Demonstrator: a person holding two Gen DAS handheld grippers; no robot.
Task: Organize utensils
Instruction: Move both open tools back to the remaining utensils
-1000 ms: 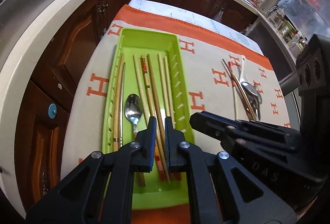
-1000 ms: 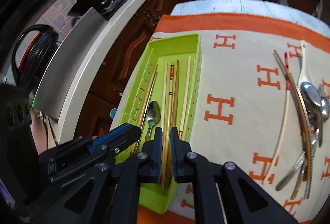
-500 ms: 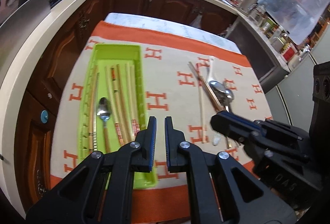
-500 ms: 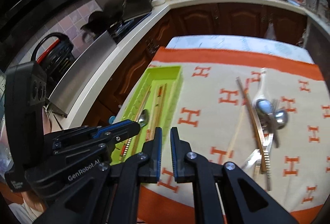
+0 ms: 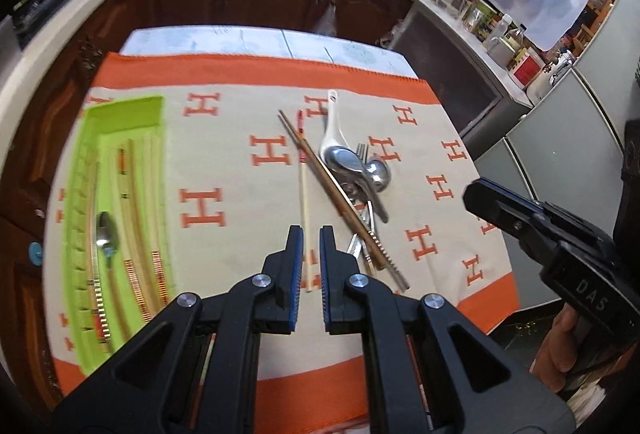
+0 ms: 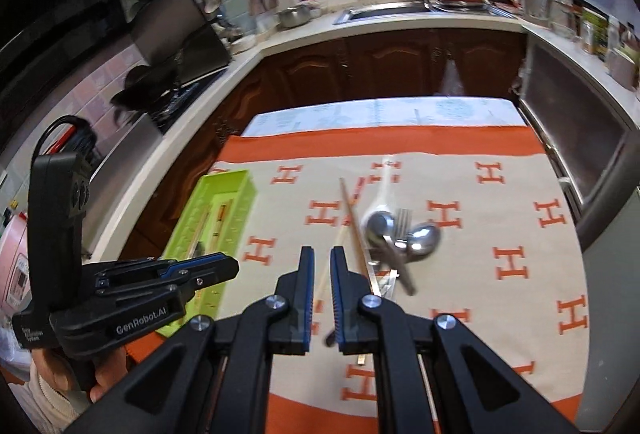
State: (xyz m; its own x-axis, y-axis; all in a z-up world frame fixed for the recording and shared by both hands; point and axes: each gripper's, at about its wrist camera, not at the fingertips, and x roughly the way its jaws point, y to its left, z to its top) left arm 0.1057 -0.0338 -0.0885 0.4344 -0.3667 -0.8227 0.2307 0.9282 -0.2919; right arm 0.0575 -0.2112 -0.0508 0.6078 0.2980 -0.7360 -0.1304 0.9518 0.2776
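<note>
Both grippers are held above the near edge of a table covered by a cloth (image 5: 240, 138) patterned with orange H letters and bordered in orange. The left gripper (image 5: 311, 234) has its fingers parted by a narrow gap and grips nothing; seen past that gap, a pale chopstick (image 5: 305, 194) lies on the cloth. The right gripper (image 6: 321, 254) is likewise slightly parted and empty, with a person's hand visible at each handle. At the left side of the cloth sits a green tray (image 5: 86, 138) containing several chopsticks (image 5: 134, 218) laid lengthwise and a metal spoon (image 5: 107, 234). Near the centre of the cloth, well apart from the tray, lies the unsorted pile: a brown chopstick (image 5: 340, 198) laid diagonally, a white ceramic spoon (image 5: 332, 126), a fork (image 6: 403, 224) and metal spoons (image 5: 378, 170), overlapping one another.
</note>
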